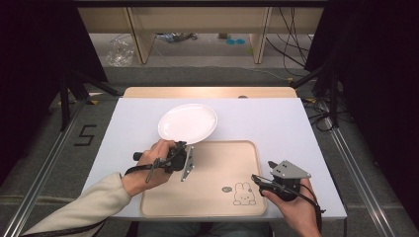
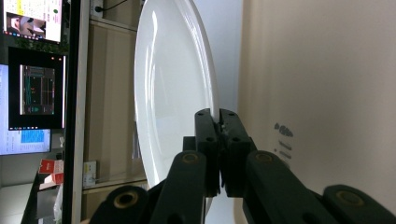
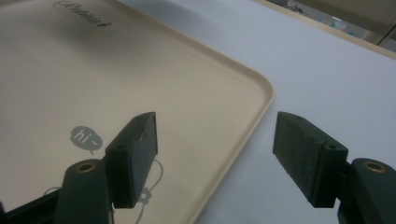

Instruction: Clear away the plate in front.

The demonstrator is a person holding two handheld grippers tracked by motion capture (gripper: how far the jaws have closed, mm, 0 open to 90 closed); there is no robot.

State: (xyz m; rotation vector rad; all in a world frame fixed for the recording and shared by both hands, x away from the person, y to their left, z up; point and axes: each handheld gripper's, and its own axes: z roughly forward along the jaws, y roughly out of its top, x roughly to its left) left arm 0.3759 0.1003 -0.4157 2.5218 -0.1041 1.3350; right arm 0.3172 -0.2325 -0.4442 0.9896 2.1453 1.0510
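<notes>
A white plate (image 1: 188, 123) sits just beyond the far left corner of the beige tray (image 1: 212, 165), over the white table. My left gripper (image 1: 181, 144) is shut on the plate's near rim. In the left gripper view the jaws (image 2: 219, 122) pinch the rim of the plate (image 2: 173, 93), with the tray (image 2: 327, 93) beside it. My right gripper (image 1: 260, 181) is held at the tray's near right corner, by a rabbit drawing (image 1: 243, 194). In the right gripper view it stands open (image 3: 215, 144) astride the rim of the tray (image 3: 70, 70), with nothing between its jaws.
The white tabletop (image 1: 276, 123) stretches to the right of the plate and beyond the tray. A wooden strip (image 1: 207, 92) edges the table's far side. Metal rails run along both sides. Cables (image 1: 291, 44) and shelf legs lie on the floor behind.
</notes>
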